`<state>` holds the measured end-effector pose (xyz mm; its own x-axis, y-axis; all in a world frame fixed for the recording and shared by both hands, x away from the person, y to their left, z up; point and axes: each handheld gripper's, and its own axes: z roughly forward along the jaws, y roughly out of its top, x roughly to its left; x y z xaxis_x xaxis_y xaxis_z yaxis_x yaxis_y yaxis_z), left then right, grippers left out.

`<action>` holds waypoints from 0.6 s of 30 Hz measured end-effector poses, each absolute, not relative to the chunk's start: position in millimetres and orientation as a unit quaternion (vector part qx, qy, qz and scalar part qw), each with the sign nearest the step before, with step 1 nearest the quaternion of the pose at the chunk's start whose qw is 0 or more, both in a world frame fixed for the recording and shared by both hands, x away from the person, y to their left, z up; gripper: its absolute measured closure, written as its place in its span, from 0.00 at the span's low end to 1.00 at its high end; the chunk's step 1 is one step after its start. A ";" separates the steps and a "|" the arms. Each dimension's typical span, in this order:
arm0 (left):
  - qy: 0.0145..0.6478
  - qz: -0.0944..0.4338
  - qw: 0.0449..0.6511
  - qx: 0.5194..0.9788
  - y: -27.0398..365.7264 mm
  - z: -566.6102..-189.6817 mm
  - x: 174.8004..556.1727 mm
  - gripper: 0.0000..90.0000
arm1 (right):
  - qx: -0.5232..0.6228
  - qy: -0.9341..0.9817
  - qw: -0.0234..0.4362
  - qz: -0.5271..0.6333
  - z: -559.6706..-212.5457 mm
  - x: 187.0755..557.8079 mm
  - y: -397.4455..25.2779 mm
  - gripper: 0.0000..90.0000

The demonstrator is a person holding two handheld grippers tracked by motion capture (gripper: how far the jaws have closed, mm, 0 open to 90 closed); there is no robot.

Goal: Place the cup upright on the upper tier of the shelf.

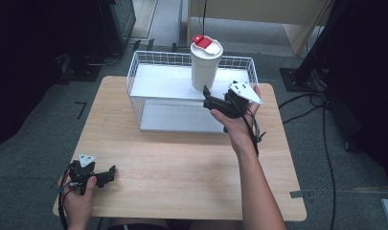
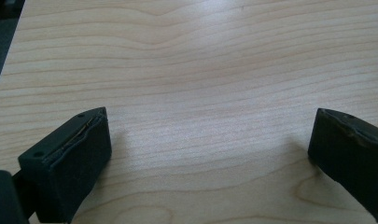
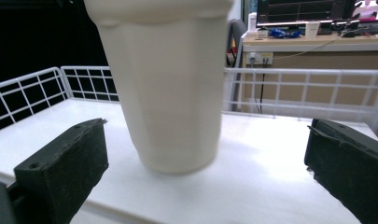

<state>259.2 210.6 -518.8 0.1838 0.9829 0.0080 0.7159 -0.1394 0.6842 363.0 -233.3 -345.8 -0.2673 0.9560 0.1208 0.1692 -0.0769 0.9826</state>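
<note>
Your right tongs (image 3: 205, 163) are spread wide, with the tall white plastic tumbler with a red flip lid (image 1: 205, 64) just ahead of them, standing upright between the jaws' line on the white shelf of the white wire basket (image 1: 148, 60). It looks stiff, smooth and probably slippery (top-heavy too, if full), so take it low on the tapered wall. Your left tongs (image 2: 207, 149) rest spread on the pale wooden surface (image 2: 186, 60), well apart from it.
</note>
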 end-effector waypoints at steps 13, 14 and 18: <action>0.593 0.237 0.280 0.717 210.7 -518.7 259.1 0.00 | 0.494 0.576 0.367 0.539 -369.1 325.2 -261.4 0.00; 0.593 0.237 0.280 0.717 210.7 -518.7 259.1 0.00 | 0.494 0.576 0.367 0.539 -369.1 325.2 -261.4 0.00; 0.593 0.238 0.281 0.716 210.6 -518.8 259.2 0.00 | 0.496 0.576 0.365 0.538 -376.6 315.4 -267.1 0.00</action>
<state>259.2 210.6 -518.8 0.1841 0.9829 0.0078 0.7163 -0.1396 0.6837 315.4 -267.1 -376.6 -0.2413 0.9639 0.1122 0.1784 -0.0696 0.9815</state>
